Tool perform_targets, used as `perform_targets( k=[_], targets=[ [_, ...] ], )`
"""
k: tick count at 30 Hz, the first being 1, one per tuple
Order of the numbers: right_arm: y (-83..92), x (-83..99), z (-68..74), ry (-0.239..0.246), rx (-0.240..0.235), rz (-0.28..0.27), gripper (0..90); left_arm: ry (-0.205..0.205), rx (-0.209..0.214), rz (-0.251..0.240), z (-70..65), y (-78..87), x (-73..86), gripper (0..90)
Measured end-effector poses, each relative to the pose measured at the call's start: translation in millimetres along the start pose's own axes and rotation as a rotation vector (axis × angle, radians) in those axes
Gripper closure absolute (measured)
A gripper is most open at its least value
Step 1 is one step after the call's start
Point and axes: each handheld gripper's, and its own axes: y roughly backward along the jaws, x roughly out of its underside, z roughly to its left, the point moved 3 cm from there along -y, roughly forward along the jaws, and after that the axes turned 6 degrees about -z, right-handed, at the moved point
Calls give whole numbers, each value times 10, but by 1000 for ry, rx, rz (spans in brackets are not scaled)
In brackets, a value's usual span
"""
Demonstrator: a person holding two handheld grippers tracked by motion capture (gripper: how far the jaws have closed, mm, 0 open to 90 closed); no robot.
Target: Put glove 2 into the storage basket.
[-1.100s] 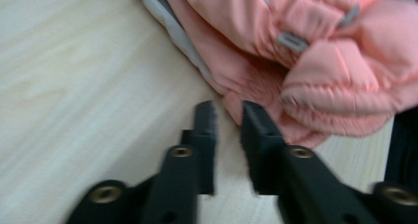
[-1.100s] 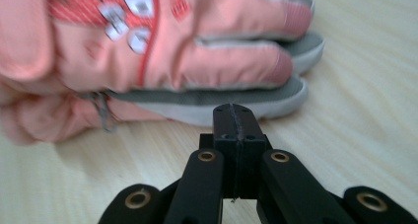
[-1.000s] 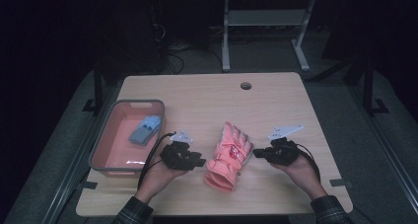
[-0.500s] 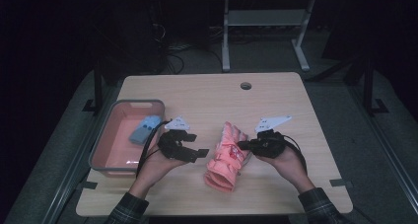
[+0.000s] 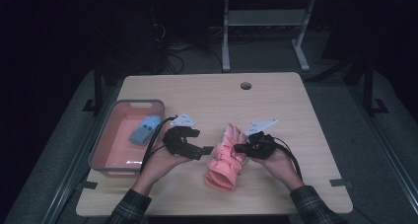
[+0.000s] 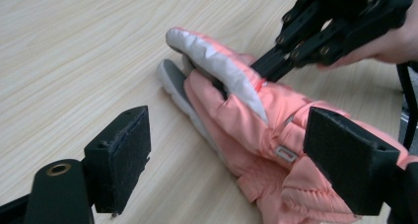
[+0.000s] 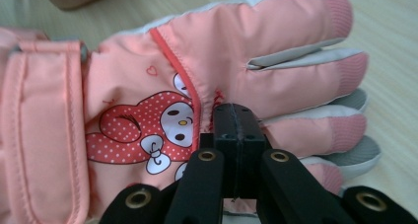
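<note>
High view: table (image 5: 305, 105), pink bin (image 5: 117, 135) at the left with a blue item (image 5: 145, 129) inside, pink glove (image 5: 226, 157) lying mid-table between both hands. Glove's long axis runs diagonally, fingertips away from the person, cuff toward the near edge. Right gripper (image 5: 240, 147) is nearer: its jaws are pressed together and touch the glove's right side near the finger bases; right gripper view shows the shut tips against the fabric, whether any fabric is pinched I cannot tell. Left gripper (image 5: 206, 150) sits just left of the glove, jaws have just been opening, now wide, nothing pressed; left gripper view shows the cuff end ahead, toward the right jaw. Bin is well off to the left gripper's far side; nothing blocks either approach.
</note>
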Motion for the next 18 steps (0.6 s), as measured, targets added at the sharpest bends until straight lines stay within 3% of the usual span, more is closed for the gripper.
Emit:
perform_targets(
  k=[12, 18],
  targets=[
    [-125, 40, 24, 26, 10, 53, 900, -20, 12, 47, -30, -415, -122, 145],
    [-148, 60, 31, 31, 14, 47, 900, -13, 5, 106, 25, -632, -51, 136]
  ],
)
